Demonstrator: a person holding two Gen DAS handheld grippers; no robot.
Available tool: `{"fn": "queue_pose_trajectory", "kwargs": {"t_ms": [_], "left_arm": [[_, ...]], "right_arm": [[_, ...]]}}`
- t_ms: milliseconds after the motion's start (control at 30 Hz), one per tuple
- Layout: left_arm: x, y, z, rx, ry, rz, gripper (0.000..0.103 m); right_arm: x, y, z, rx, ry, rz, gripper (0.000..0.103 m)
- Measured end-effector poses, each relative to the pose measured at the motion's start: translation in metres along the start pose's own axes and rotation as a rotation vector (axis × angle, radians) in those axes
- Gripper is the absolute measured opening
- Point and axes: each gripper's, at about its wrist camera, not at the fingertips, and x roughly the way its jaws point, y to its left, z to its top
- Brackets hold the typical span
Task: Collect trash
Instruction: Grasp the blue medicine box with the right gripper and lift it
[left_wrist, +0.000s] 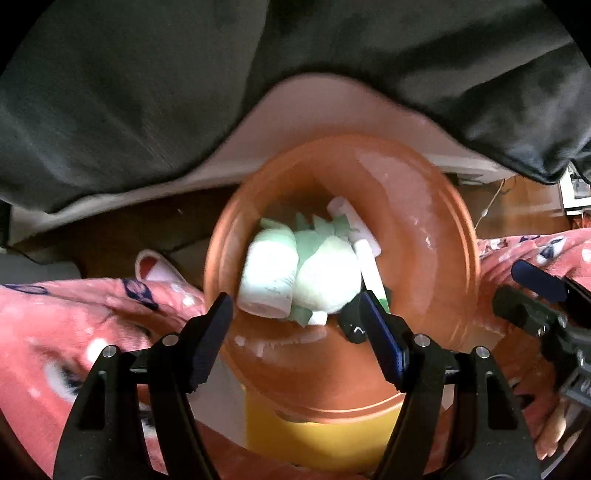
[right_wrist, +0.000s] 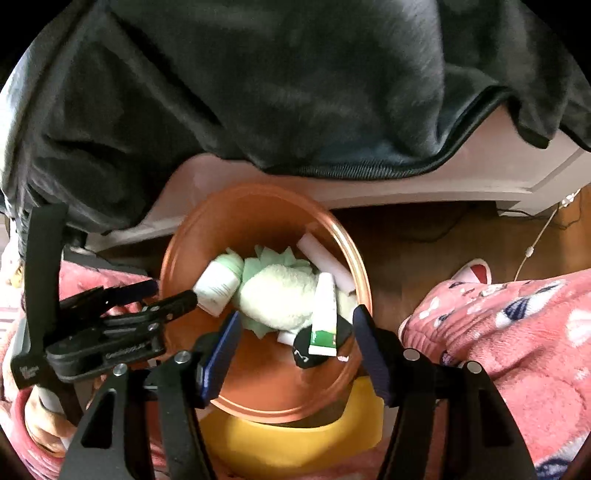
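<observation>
Both grippers, left (left_wrist: 295, 332) & right (right_wrist: 295, 343), fingers released, empty over orange bin (right_wrist: 184, 236). Tube (right_wrist: 325, 314), bottle (right_wrist: 218, 288), tissue wad (right_wrist: 277, 299) already in, prob nearly done.

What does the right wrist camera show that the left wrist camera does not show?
Only the right wrist view shows the green print on the white tube, and a hand holding the left gripper.

Only the left wrist view shows a white appliance at the far right edge.

Both show the round orange plastic bin with the white cylindrical container, the pale fluffy cloth and the black round piece inside, plus the pink slipper and dark blanket.
</observation>
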Motion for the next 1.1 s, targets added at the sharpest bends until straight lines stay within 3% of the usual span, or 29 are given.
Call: {"fn": "queue_pose_trajectory", "kwargs": {"t_ms": [167,300,433,567,700,767,900,1100], "left_arm": [[-0.056,-0.005,-0.007,0.051,-0.186,0.016,0.069],[-0.110,-0.006,-0.014,0.086,-0.362,0.037,0.069],[-0.154,-0.006,-0.014,0.094,-0.486,0.040,0.069],[-0.185,-0.007,-0.011,0.090,-0.554,0.006,0.080],[-0.203,-0.009,-0.009,0.092,-0.614,0.008,0.080],[-0.208,-0.011,-0.009,0.085,-0.628,0.004,0.080],[-0.211,-0.010,-0.003,0.074,-0.626,-0.007,0.080],[-0.217,-0.002,0.007,0.045,-0.617,-0.004,0.080]], "right_arm": [[-0.051,0.009,0.003,-0.062,-0.164,-0.020,0.063],[-0.111,0.018,0.010,-0.118,-0.317,0.000,0.069],[-0.170,0.025,0.032,-0.185,-0.484,-0.017,0.076],[-0.217,0.023,0.077,-0.224,-0.610,-0.017,0.079],[-0.239,0.018,0.142,-0.261,-0.701,-0.126,0.086],[-0.243,0.011,0.178,-0.246,-0.714,-0.147,0.089],[-0.231,-0.010,0.250,-0.173,-0.645,-0.192,0.092],[-0.204,-0.030,0.297,-0.091,-0.564,-0.262,0.089]]}}
